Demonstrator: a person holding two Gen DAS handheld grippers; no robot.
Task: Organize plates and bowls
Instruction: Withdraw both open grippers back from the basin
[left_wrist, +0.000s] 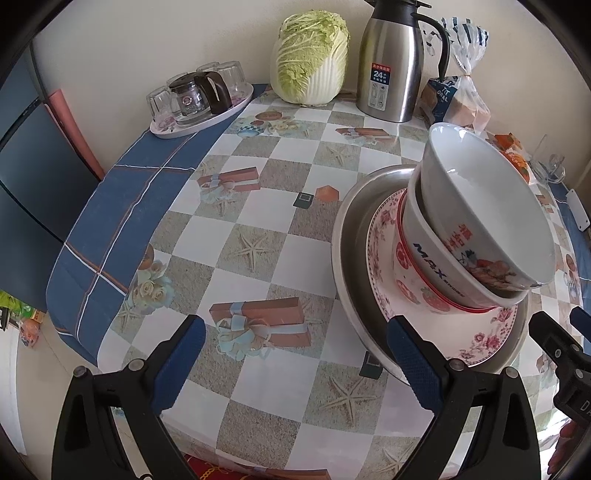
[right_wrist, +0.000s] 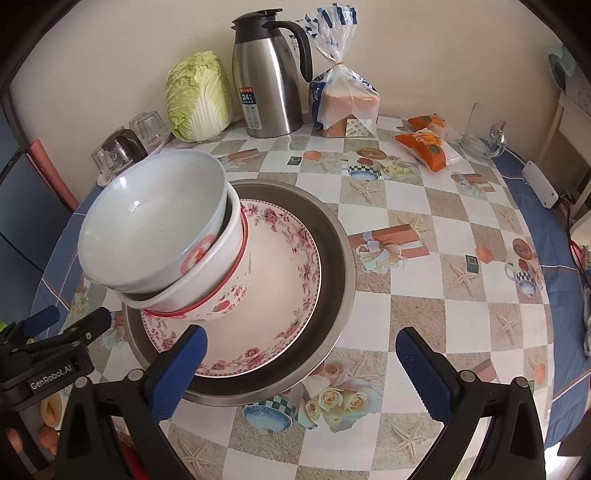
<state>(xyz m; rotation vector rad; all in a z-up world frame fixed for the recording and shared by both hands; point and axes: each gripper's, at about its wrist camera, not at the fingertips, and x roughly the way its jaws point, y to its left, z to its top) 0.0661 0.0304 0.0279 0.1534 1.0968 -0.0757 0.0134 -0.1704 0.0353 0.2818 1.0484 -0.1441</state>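
Stack of three nested white ceramic bowls (right_wrist: 155, 236) on pink-floral plate (right_wrist: 280, 295) in steel basin (right_wrist: 332, 280) sits between both hand-held grippers — left (left_wrist: 295, 362) and right (right_wrist: 301, 369) spread empty — right's nearer.

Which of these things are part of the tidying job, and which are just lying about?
Part of the job: metal plate, floral plate, red-patterned bowl, grey bowl, top white bowl.

Lying about: napa cabbage, steel thermos jug, bagged bread, orange snack packets, tray of glasses.
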